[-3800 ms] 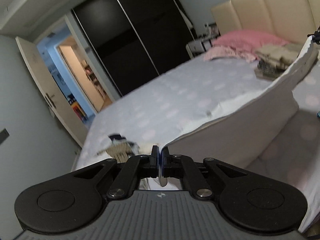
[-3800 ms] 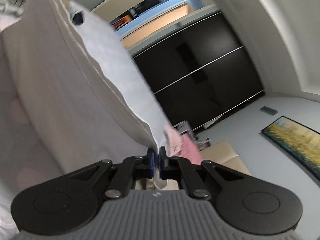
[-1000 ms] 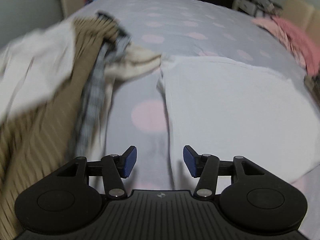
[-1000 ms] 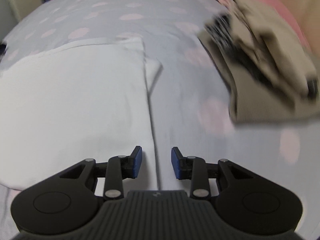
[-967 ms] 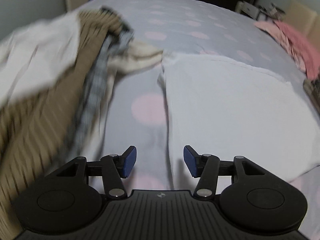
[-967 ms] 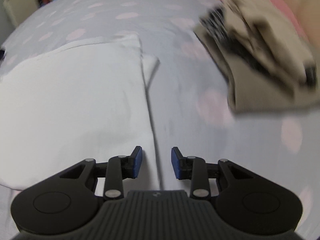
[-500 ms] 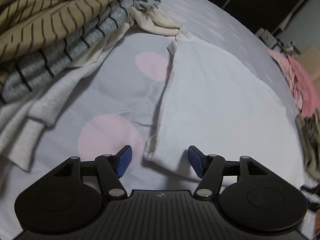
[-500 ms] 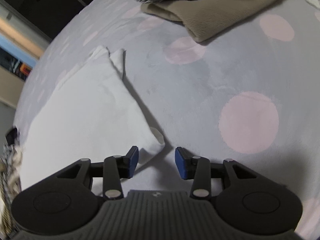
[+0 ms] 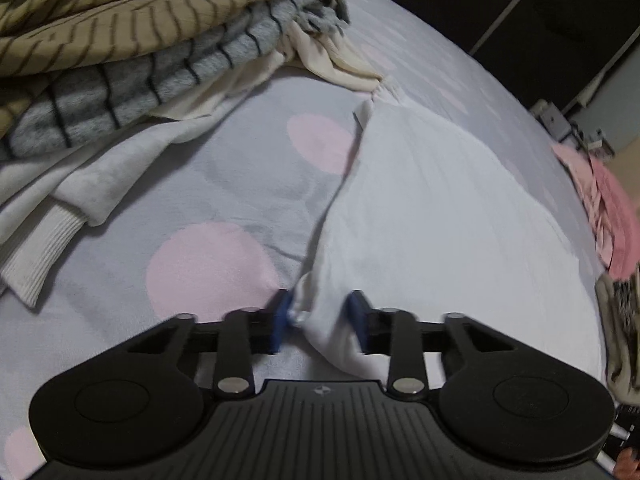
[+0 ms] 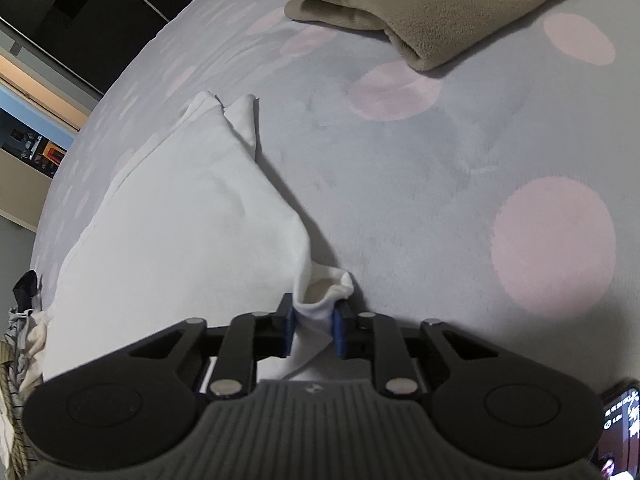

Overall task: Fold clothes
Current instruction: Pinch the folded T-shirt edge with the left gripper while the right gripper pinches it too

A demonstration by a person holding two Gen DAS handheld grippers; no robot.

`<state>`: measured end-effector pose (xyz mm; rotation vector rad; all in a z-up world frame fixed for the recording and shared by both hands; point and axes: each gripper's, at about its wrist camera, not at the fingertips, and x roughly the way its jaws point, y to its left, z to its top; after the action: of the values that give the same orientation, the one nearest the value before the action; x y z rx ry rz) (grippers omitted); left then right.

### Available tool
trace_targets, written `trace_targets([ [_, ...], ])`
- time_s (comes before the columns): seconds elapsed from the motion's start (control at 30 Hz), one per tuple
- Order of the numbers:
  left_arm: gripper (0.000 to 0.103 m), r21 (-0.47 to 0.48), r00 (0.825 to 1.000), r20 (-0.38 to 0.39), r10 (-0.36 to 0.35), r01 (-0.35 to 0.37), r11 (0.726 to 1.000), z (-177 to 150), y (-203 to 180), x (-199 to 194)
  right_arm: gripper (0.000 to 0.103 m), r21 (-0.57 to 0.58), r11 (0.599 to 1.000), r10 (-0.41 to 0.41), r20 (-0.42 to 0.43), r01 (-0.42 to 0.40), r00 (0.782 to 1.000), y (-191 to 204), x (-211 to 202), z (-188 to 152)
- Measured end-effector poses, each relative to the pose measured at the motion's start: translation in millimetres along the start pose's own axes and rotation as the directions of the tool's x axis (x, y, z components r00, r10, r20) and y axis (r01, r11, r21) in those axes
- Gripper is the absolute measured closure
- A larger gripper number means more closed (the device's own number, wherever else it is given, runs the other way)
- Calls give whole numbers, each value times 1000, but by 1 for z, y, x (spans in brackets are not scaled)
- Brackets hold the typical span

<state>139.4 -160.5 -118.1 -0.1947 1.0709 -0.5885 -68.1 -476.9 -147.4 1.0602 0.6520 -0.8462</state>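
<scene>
A white garment (image 9: 440, 220) lies folded flat on the grey bedsheet with pink dots (image 9: 240, 168). In the left wrist view my left gripper (image 9: 318, 316) has its jaws closing around the garment's near left corner, and the bunched cloth fills the gap between the blue pads. In the right wrist view the same white garment (image 10: 180, 220) stretches away to the left. My right gripper (image 10: 314, 322) is closing on its near right corner, where a small curl of cloth sticks up between the pads.
A heap of unfolded clothes (image 9: 120, 60), striped tan and grey, lies left of the garment. A folded beige stack (image 10: 420, 12) sits at the far right, pink cloth (image 9: 612, 208) beyond. A phone screen (image 10: 620, 432) glows at the lower right. Bare sheet (image 10: 440, 200) separates garment and stack.
Both grippers dropped the lifted garment flat, sank to its near corners with jaws apart, and have now narrowed onto the cloth at each corner.
</scene>
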Motion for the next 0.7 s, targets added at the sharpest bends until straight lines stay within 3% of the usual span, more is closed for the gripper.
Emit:
trace_targets([
  [0.03, 92, -10, 1000, 3, -17, 17, 1000, 0, 0, -1, 85, -1, 1000, -2, 4, 2, 1000, 0, 0, 0],
  [0.07, 94, -19, 1000, 7, -30, 30, 999, 0, -1, -2, 87, -3, 1000, -3, 7, 3, 1000, 1, 0, 1],
  [0.17, 95, 2, 1000, 9, -5, 5, 1000, 6, -10, -9, 94, -8, 1000, -7, 20, 7, 1000, 5, -8, 4],
  [0.3, 96, 15, 1000, 8, -13, 13, 1000, 20, -20, -26, 96, -25, 1000, -18, 24, 18, 1000, 14, -23, 11],
  [0.47, 96, 119, 1000, 13, -7, 5, 993, 36, -48, -60, 96, -92, 996, -1, 20, 3, 1000, 32, -58, 20],
  [0.7, 96, 261, 999, -24, 37, -29, 965, 37, -65, -103, 96, -236, 970, -72, -54, 57, 996, 52, -103, 16],
])
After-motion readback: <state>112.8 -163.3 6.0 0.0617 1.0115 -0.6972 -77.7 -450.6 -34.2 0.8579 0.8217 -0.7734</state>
